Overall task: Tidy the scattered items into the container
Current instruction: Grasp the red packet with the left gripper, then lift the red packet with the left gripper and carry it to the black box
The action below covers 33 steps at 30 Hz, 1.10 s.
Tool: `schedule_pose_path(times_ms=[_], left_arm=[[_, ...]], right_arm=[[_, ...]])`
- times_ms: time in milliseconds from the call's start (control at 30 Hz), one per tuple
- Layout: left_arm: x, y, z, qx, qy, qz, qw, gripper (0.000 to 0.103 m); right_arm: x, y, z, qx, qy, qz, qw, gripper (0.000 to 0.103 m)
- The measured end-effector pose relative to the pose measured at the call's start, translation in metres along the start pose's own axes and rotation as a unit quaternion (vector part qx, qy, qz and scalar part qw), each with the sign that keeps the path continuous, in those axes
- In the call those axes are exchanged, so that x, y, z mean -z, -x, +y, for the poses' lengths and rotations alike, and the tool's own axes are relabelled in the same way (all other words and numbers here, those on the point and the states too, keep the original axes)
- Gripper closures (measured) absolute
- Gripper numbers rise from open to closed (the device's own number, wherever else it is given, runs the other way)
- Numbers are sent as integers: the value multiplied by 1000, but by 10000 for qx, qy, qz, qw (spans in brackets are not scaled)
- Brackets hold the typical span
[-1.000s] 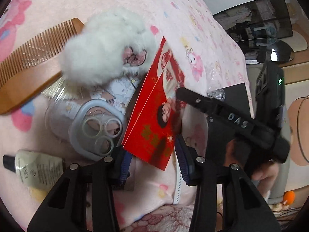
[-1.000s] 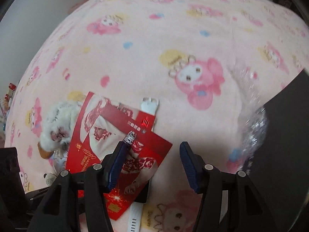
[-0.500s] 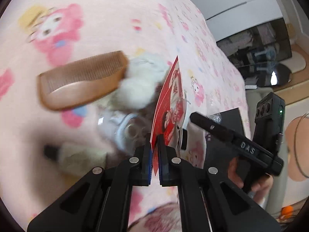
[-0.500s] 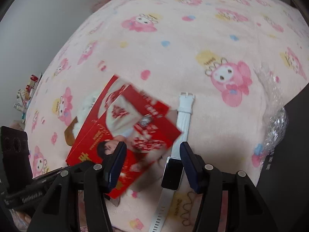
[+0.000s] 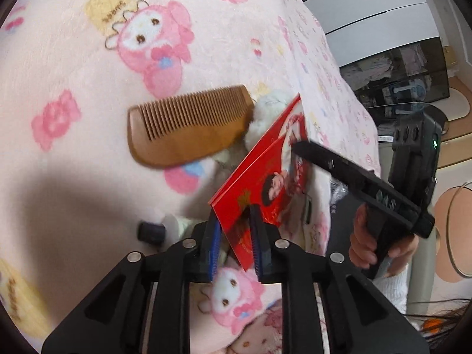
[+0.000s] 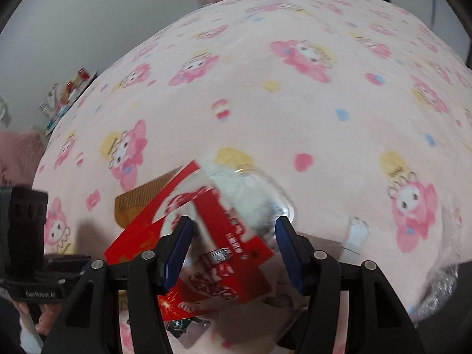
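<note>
A pair of red envelopes [image 5: 265, 174] hangs tilted above the pink blanket, pinched at its lower corner by my left gripper [image 5: 234, 224]; its jaws are easing open but the pads still touch the paper. In the right wrist view the same red envelopes [image 6: 236, 253] lie under my right gripper [image 6: 234, 230], whose jaws stand wide, opening slightly, with nothing pressed between them. A black box [image 6: 463, 309] with bubble wrap [image 6: 442, 280] shows at the right edge. The right gripper [image 5: 354, 174] reaches in beside the envelopes.
A wooden comb [image 5: 183, 129] and a white plush toy [image 5: 271, 103] lie behind the envelopes, a small bottle with a black cap [image 5: 152, 231] to the left. A white watch strap [image 6: 357, 233] lies on the blanket. A person's hand [image 5: 362, 242] grips the right handle.
My left gripper closed on the red envelopes and lifted them off the pile, tilting them up. The right gripper swung left over them, and the watch slid toward the right edge of its view.
</note>
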<state>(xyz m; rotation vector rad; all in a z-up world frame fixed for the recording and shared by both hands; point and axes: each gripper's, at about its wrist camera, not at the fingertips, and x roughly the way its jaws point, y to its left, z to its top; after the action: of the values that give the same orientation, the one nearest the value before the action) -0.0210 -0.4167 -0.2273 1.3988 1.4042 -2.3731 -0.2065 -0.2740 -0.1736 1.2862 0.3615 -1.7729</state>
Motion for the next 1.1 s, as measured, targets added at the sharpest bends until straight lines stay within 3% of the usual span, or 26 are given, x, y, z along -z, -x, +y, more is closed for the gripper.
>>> schedule_pose_path(times_ms=[133,200,333,400,633,900,1000,1100], left_arm=[[-8,4,3,-46,63,-183,9998,77],[-8,7,3,-166,64,-284,9994,68],[6,13,6,-327,62,-312,9990,61],[11,16,6,-442,-7,-379,9983,56],[19,14,3,-638,-105,-521,9965,57],[35,16,-5,-641,-442,-436,9960,56],[33,14,-2,-623,-341,-457,9964,57],[35,15,-7,-739,-378,-489,9954,57]], right_arm=[[13,-3,2,-186,-114,226,9995,48],[23,1,4,-362,-185,388,9984,48],[53,12,18,-823,-190,786,9933,48],[61,18,22,-807,-190,825,9931,48],[55,1,20,-483,-267,705,9960,48],[78,8,31,-814,-246,1105,9902,49],[71,4,27,-627,-346,898,9934,49],[64,-7,28,-726,-525,859,9923,48]])
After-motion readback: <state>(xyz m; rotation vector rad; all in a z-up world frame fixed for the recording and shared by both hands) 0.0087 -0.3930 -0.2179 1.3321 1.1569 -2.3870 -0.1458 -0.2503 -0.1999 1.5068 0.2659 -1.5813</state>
